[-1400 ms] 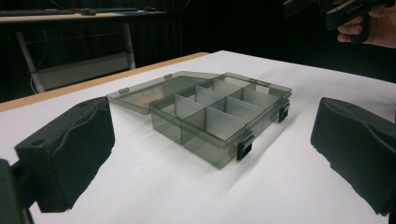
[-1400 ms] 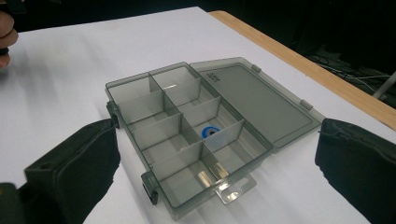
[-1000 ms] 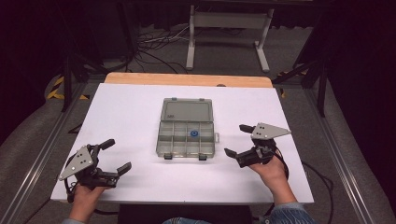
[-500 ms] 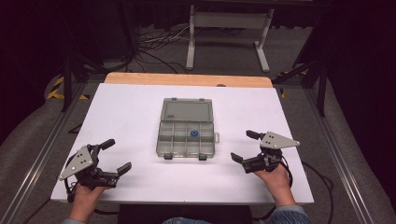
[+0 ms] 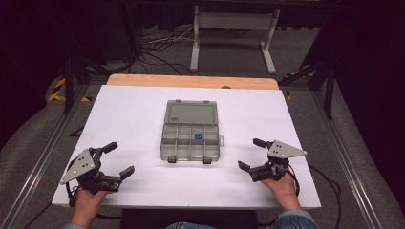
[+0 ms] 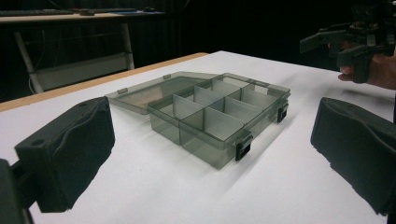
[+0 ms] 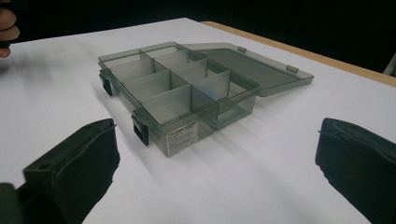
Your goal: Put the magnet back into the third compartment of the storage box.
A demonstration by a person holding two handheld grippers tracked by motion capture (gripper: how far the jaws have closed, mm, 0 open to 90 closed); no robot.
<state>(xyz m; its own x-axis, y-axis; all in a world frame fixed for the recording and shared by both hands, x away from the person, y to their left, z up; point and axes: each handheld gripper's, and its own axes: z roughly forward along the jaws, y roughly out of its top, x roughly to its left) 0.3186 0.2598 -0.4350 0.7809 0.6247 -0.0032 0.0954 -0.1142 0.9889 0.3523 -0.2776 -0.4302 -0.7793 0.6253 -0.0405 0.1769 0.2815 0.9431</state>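
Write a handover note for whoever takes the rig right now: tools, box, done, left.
Left tool: open, holds nothing, near the table's front-left corner.
Right tool: open, holds nothing, front right of the box.
Compartment box: mid-table, lid folded flat open behind it, two latches facing the person.
One small blue part sits in a back-row compartment; the other compartments look empty.
Done: box open. Left: probably closing the lid and latching it.
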